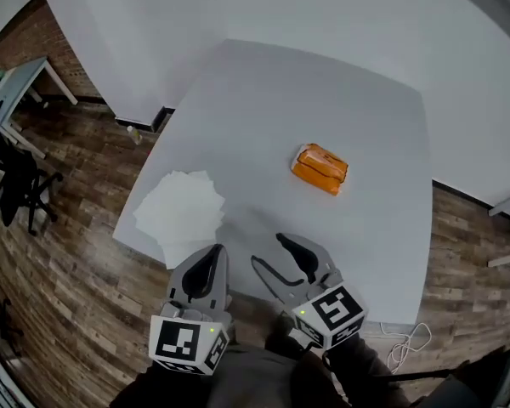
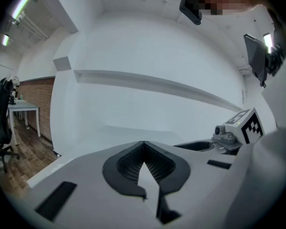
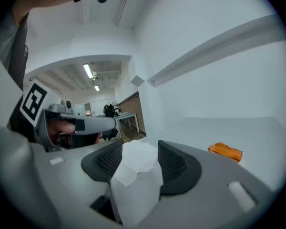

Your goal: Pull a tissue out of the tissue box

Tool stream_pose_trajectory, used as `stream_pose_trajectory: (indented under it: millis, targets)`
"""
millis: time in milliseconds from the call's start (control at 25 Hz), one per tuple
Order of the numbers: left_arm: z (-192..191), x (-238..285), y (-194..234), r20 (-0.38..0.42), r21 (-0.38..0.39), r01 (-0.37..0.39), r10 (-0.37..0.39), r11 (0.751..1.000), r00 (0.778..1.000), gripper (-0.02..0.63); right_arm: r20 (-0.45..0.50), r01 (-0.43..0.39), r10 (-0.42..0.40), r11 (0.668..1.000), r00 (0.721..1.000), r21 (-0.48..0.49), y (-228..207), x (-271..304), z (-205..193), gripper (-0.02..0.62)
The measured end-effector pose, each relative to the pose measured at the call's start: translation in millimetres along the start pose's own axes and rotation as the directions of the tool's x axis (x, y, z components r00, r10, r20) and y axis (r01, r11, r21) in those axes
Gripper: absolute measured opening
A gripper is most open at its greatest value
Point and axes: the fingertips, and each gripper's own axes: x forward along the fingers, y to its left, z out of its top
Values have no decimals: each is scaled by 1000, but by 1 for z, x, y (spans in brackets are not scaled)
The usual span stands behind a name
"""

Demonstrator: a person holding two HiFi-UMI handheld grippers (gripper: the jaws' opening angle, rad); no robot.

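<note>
An orange tissue pack (image 1: 320, 168) lies on the white table (image 1: 357, 100), right of centre; the right gripper view shows the pack (image 3: 225, 152) at its right. A loose heap of white tissues (image 1: 180, 206) rests near the table's left front corner. Both grippers hang at the near edge, clear of the pack. My left gripper (image 1: 213, 254) is shut with nothing in it, its tips meeting (image 2: 143, 144). My right gripper (image 1: 270, 251) stands wide open and empty. The tissues (image 3: 136, 161) show beyond its gap, lying on the table untouched.
Wood floor (image 1: 76, 253) surrounds the table. A desk (image 1: 21, 79) and dark chairs (image 1: 17, 185) stand at the far left. A white cable (image 1: 408, 340) lies on the floor at the right. White walls close off the back.
</note>
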Motion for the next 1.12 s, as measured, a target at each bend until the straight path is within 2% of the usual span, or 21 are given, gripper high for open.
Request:
stream_pose_trajectory:
  millis: [280,480,600,720,920,1120]
  targets:
    - [34,28,-119,119,44,109,-113,993,986,0,177,80,-88,996,980,50,-42,-120,53,216]
    - [54,42,-178,161,89,201,-213,976,964,0,286,119,-146,987,947,109,-60,-177,84,139]
    - [62,48,-196,183,126,245,-266,961,946,0,344,159,-197,978,918,138,-70,-191,98,90]
    - [60,44,-210,163,143,304,-325,942,931,0,374,212,-266,960,888,181,-66,-207,101,19]
    - [71,31,-221,153,191,371,-401,909,903,0,405,254,-308,950,861,182,-47,-215,108,3]
    - [69,20,-219,151,201,395,-427,896,891,0,406,285,-330,943,852,170,-32,-215,106,3]
